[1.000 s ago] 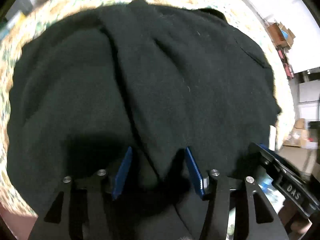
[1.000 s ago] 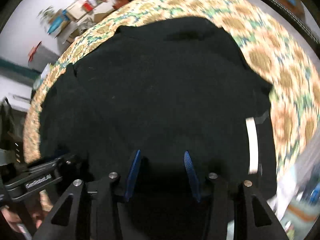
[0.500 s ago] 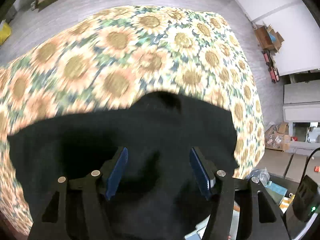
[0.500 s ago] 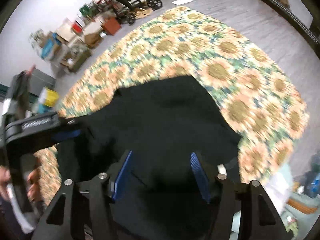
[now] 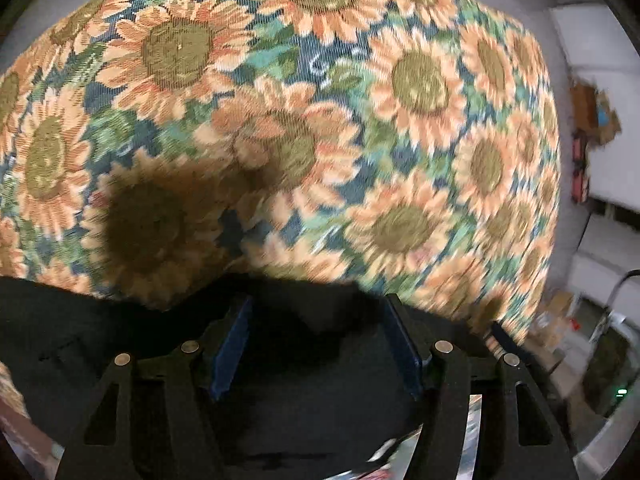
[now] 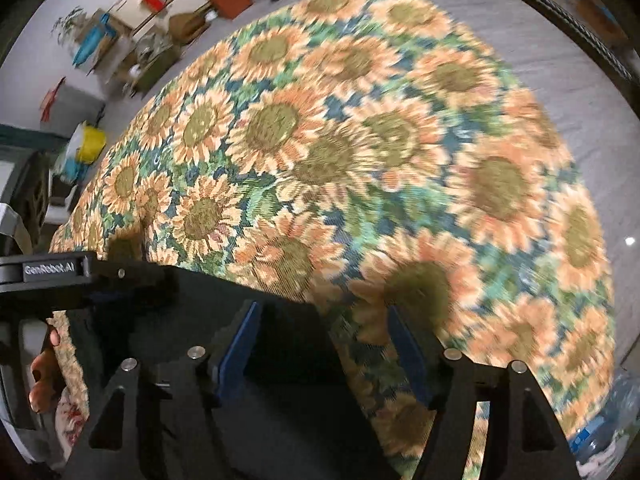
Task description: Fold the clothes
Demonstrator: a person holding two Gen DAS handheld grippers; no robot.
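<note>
A black garment [image 5: 312, 384] lies at the near edge of a sunflower-patterned tablecloth [image 5: 280, 120]. In the left wrist view my left gripper [image 5: 320, 320] is open, its blue pads wide apart over the garment's far edge. In the right wrist view my right gripper [image 6: 324, 328] is open above the garment's [image 6: 276, 360] right edge; its left pad is over black cloth, its right pad over the tablecloth [image 6: 360, 140]. The left gripper's body [image 6: 52, 272] shows at the left of the right wrist view. Neither gripper holds cloth.
The sunflower cloth covers the whole table ahead of both grippers. Beyond the table's far edge are grey floor, cardboard boxes and shelves with clutter [image 6: 132, 20]. A yellow bag [image 6: 90, 144] sits off the table's left side. White furniture [image 5: 600, 120] stands to the right.
Both grippers have pulled back toward the near edge. The black garment filled both views a second ago; now it shows only at the bottom, with bare tablecloth ahead. The pads stand wider apart.
</note>
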